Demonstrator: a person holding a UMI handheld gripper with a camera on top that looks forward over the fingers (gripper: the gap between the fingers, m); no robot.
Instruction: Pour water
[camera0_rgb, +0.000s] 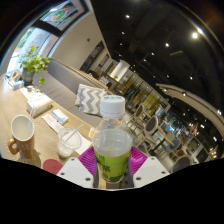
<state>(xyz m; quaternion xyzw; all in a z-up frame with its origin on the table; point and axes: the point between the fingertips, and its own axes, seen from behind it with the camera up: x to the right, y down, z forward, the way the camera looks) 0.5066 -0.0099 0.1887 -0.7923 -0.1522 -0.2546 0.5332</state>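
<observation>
Gripper (112, 165): its two fingers are pressing in on a bottle from either side, clamping it and holding it between them.
Pads (88, 160): the magenta inner faces are showing on both sides of the bottle's lower body, touching it.
Bottle (112, 145): a clear plastic bottle is sitting upright between the fingers, its lower part looking green with liquid, its upper part clear.
Cap (113, 104): a white screw cap is sitting on the bottle's neck, closing it.
Glass (69, 142): a small clear glass is standing on the table just beside the bottle and the left-hand finger, apart from both.
Mug (22, 134): a white mug is standing further out on the same side, beyond the glass, its handle barely showing.
Pink thing (52, 165): a small round pink item is lying on the table near the glass; what it is I cannot tell.
Table (20, 105): a pale wooden top is carrying the glass and mug.
Plant (34, 64): a leafy green plant is standing at the far end of the table.
Cushion (90, 96): a chevron-patterned cushion is resting beyond the bottle.
</observation>
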